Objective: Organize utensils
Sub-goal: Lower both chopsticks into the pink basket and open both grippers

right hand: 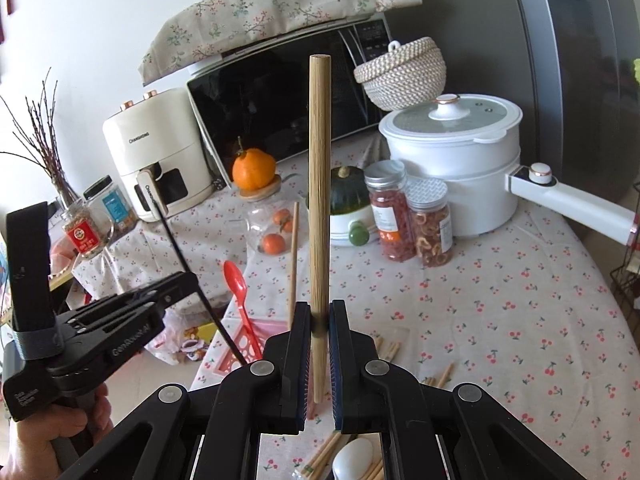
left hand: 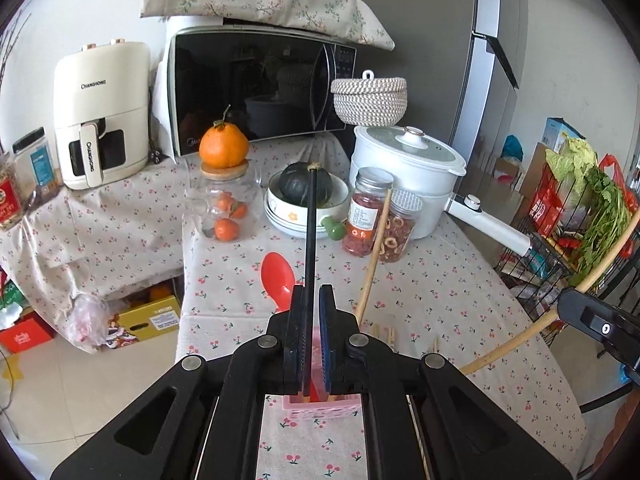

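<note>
My left gripper (left hand: pixel 314 294) is shut on a black chopstick (left hand: pixel 310 224) that points up and away, right above a pink perforated utensil holder (left hand: pixel 324 406). A red spoon (left hand: pixel 277 280) and a bamboo chopstick (left hand: pixel 374 256) stand in that holder. My right gripper (right hand: pixel 320 310) is shut on a thick bamboo stick (right hand: pixel 319 184), held upright. In the right wrist view the left gripper (right hand: pixel 176 286) is at the left with the black chopstick (right hand: pixel 192 276) over the pink holder (right hand: pixel 244 344). Loose bamboo chopsticks (right hand: pixel 386 350) and a white spoon (right hand: pixel 354 458) lie on the tablecloth.
At the back of the table stand a glass jar with oranges (left hand: pixel 224 208), a bowl with a green squash (left hand: pixel 306 196), two spice jars (left hand: pixel 368 212), a white pot (left hand: pixel 408 172), a microwave (left hand: pixel 256 88) and an air fryer (left hand: pixel 102 112). A wire rack of vegetables (left hand: pixel 576 216) is at the right.
</note>
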A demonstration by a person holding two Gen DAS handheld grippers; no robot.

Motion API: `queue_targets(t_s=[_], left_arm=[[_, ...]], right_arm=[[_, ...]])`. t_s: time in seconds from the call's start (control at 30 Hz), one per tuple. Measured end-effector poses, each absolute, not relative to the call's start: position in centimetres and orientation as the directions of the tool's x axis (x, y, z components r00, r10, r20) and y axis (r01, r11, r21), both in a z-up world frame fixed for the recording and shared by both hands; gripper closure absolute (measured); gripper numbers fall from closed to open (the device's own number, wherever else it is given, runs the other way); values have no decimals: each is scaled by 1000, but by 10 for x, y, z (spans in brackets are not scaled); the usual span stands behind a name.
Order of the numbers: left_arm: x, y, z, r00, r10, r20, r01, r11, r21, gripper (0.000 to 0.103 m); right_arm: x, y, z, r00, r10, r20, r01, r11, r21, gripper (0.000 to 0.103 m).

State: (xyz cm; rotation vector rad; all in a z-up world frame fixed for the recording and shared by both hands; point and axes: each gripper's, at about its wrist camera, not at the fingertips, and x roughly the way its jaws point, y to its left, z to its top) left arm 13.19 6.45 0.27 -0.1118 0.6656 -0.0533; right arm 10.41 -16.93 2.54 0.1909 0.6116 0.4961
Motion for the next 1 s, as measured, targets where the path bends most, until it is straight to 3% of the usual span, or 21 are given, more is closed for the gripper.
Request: queue_targets(t_s=[0.07,0.17,0.2,0.37,0.67,1.0], left_arm=[[131,68,2,776,-101,-623,10,989,-148,88],[123,73,3,771,-118,-625,5,984,-179,55],[119,74,4,772,-118,-625,3,983,-182,49],[101,84,3,750,-116,-652,-6,983,-182,35],[79,113,-13,689,-126,-714,-60,972,-229,30],[76,117,-22,661,-137,-738,-52,972,-227,29]], right_arm=[[104,-165,26,705,507,-496,-398,862,316,98],[102,-158,27,703,517,-488,-409,856,317,98],[102,-155,28,703,520,-485,-412,854,318,98],[104,-144,31,712,525,-466,-421,851,314,98],[118,-111,25,721,523,-453,-440,852,283,97],[141,-70,-12,652,491,-578,-454,863,222,97]])
